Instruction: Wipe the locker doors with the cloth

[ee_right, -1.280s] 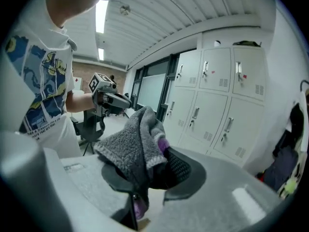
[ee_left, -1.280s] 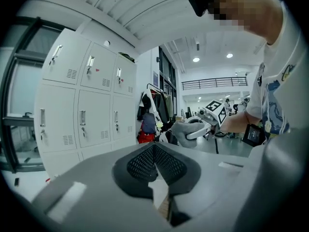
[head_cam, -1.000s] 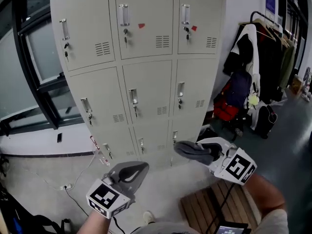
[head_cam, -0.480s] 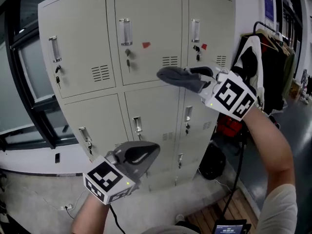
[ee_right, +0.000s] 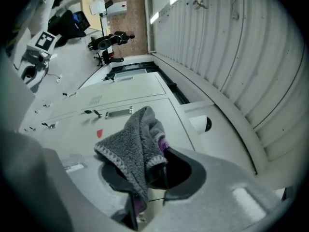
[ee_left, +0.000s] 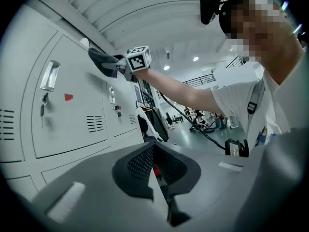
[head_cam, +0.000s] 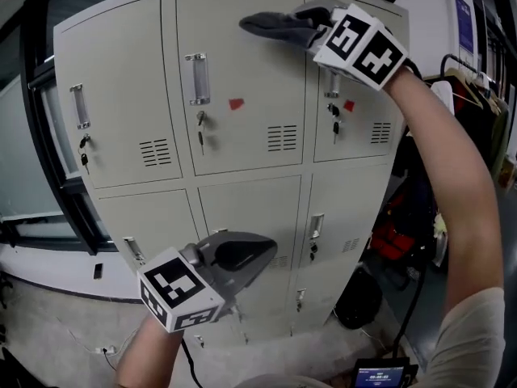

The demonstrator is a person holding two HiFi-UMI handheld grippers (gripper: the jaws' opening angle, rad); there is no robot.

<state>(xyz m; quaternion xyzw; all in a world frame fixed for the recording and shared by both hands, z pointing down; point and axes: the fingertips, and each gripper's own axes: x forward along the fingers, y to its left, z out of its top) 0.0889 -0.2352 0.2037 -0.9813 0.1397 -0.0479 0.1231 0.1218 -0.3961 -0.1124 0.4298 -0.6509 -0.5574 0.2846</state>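
Note:
A beige bank of lockers [head_cam: 234, 120] fills the head view. My right gripper [head_cam: 311, 24] is raised to the top of the upper middle door [head_cam: 242, 79], shut on a grey cloth [head_cam: 275, 24] that lies against the door's upper edge. In the right gripper view the cloth [ee_right: 137, 151] is bunched between the jaws, with the door [ee_right: 120, 124] behind it. My left gripper [head_cam: 254, 253] hangs low in front of the middle row, shut and holding nothing. The left gripper view shows its jaws together, and the right gripper [ee_left: 126, 66] with the cloth [ee_left: 102, 62] high on the lockers.
Each door has a handle [head_cam: 196, 78], a keyed lock and a vent; red tags [head_cam: 235, 103] mark two upper doors. Hanging coats and bags [head_cam: 412, 217] are right of the lockers. A dark window frame [head_cam: 56, 176] is on the left. A dome camera [ee_right: 203, 123] sits above.
My right gripper has risen with the cloth from below the lockers to the top of the upper middle door. The view has tilted upward. The left gripper stays low and has barely moved.

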